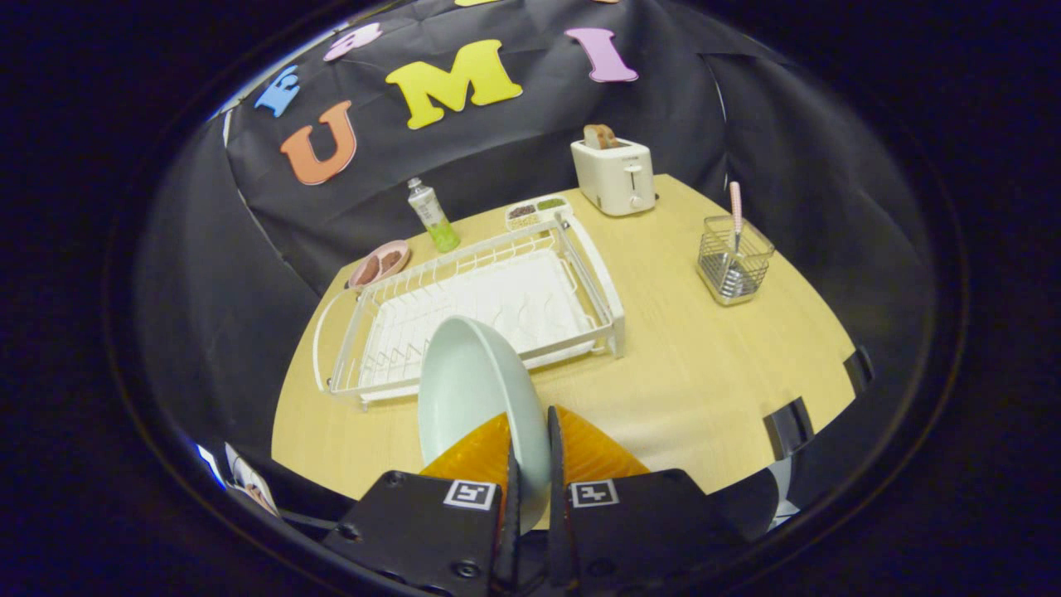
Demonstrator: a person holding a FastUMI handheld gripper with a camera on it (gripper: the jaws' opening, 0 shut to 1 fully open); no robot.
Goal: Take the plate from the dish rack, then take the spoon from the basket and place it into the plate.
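Note:
A pale green plate (472, 385) stands on edge between my two orange fingers (472, 456). My gripper (529, 452) is shut on the plate's rim, holding it above the near part of the wooden table. Just beyond the plate lies the white wire dish rack (580, 274), with no dishes in it. To the far right of the rack stands a small wire basket (733, 259). A spoon with a pink handle (735, 211) stands upright in the basket.
A white toaster (615, 172) with bread in it stands at the table's back. A small bottle (433, 217), a pink dish (379, 264) and a divided snack tray (537, 211) sit behind the rack. Bare wooden tabletop (696, 365) lies between rack and basket.

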